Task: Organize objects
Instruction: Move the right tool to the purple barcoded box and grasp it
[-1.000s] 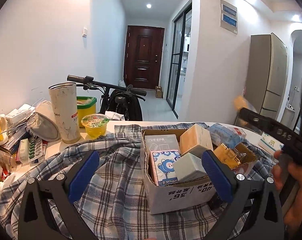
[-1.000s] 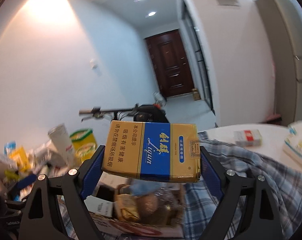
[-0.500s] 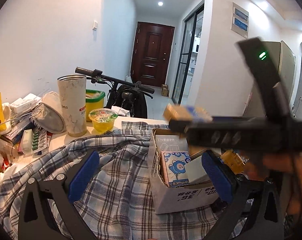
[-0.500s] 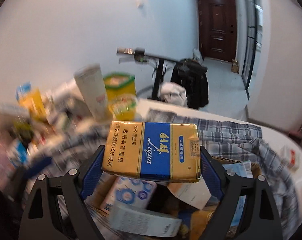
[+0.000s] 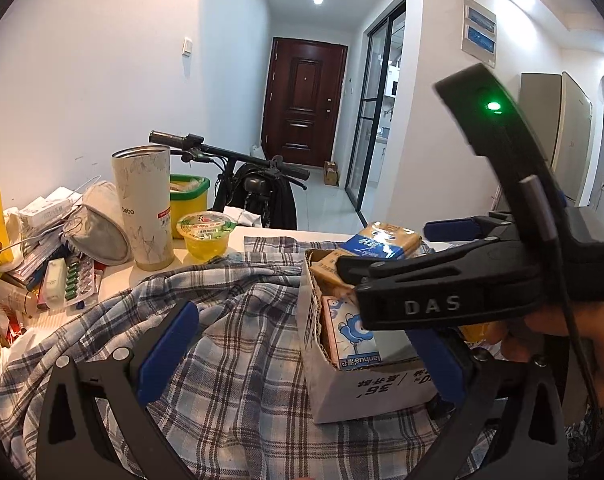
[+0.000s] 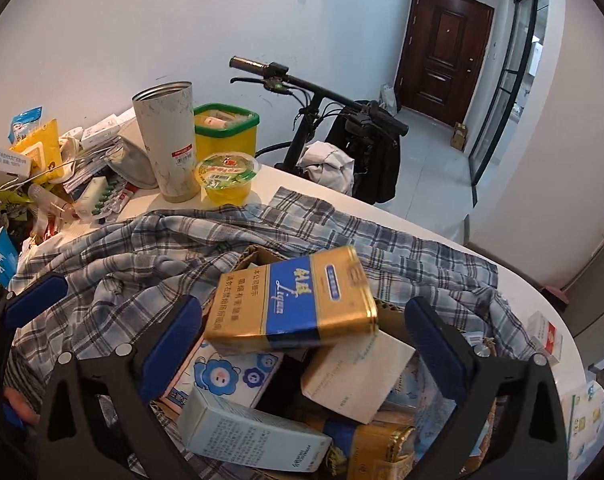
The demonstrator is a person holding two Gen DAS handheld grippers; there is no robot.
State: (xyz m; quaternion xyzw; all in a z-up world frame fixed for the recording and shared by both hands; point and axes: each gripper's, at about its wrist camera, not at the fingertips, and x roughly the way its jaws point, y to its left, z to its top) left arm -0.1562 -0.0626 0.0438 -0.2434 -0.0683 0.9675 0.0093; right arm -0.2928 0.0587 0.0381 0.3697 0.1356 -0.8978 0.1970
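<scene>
A gold and blue cigarette pack (image 6: 289, 300) lies tilted on top of the small boxes in the cardboard box (image 6: 255, 256). My right gripper (image 6: 302, 344) hovers over it. Its jaws are opening, and the pads stand clear of the pack's ends. The left wrist view shows the same pack (image 5: 382, 240) at the far rim of the box (image 5: 362, 392), with the right tool's black frame (image 5: 442, 280) crossing in front. My left gripper (image 5: 302, 356) is open over the plaid shirt (image 5: 221, 360), with the box's near corner between its fingers.
A pale tumbler (image 6: 167, 140), a yellow jelly cup (image 6: 225, 180) and a green-rimmed yellow tub (image 6: 227, 128) stand behind the shirt. Pill strips, packets and papers pile up at the left (image 6: 61, 168). A red and white pack (image 6: 550, 336) lies at the right. A bicycle (image 6: 322, 112) leans beyond the table.
My right gripper swung over the box and tipped downward. Its jaws spread and the pack, held before, now rests on the box's contents. The left gripper stayed put.
</scene>
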